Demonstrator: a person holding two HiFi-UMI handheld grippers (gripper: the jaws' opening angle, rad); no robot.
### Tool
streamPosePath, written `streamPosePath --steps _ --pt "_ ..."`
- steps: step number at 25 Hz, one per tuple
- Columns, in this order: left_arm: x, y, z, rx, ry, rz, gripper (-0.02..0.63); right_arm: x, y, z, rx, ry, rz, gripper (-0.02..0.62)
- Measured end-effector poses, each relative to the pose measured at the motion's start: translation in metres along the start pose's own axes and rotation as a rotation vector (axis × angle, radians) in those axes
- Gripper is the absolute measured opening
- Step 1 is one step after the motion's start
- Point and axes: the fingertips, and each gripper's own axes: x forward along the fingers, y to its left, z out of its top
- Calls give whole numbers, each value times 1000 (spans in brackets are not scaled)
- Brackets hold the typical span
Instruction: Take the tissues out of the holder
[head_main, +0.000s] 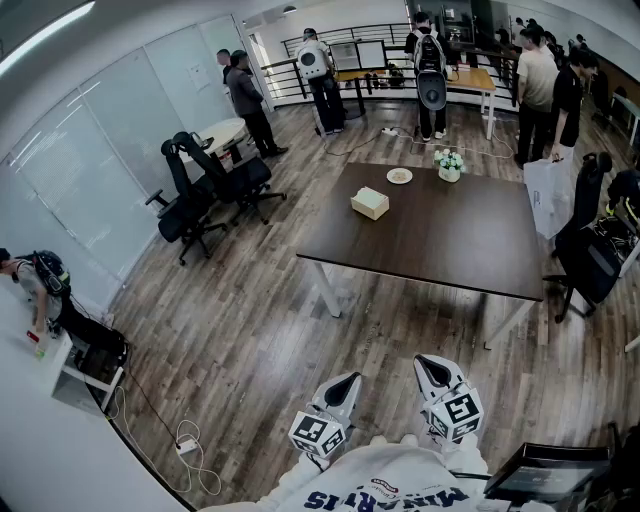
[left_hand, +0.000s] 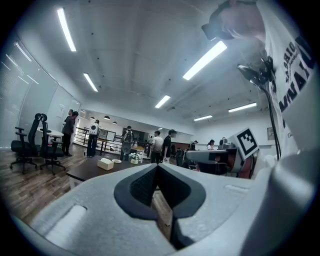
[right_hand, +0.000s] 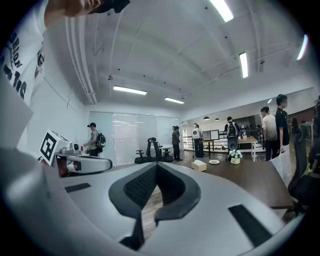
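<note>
The tissue holder (head_main: 370, 203), a pale box with a white tissue at its top, stands on the dark table (head_main: 440, 250) far ahead of me. It shows small in the left gripper view (left_hand: 105, 163) and in the right gripper view (right_hand: 199, 165). Both grippers are held close to my body, well short of the table. My left gripper (head_main: 343, 383) points forward with its jaws together and nothing in them (left_hand: 157, 167). My right gripper (head_main: 433, 365) is beside it, also shut and empty (right_hand: 156, 166).
A small plate (head_main: 399, 176) and a pot of white flowers (head_main: 449, 166) sit on the table behind the holder. Black office chairs (head_main: 200, 195) stand at the left, another chair (head_main: 590, 255) and a white bag (head_main: 548, 195) at the right. Several people stand at the back. Wood floor lies between me and the table.
</note>
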Motion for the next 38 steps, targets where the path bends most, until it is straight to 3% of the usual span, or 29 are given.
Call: streamPosePath --steps 14,20,29,38 --pt "21 -52 -10 7 -7 38 2 -36 -36 -6 32 -23 30 8" --pt "20 -62 -20 -21 7 70 2 -42 -47 -10 34 -13 5 9" --pt "56 -45 -25 -19 24 50 2 -25 -84 -23 59 7 -28 9" --pt "114 15 -14 -41 10 25 2 40 -116 -16 36 37 -42 11"
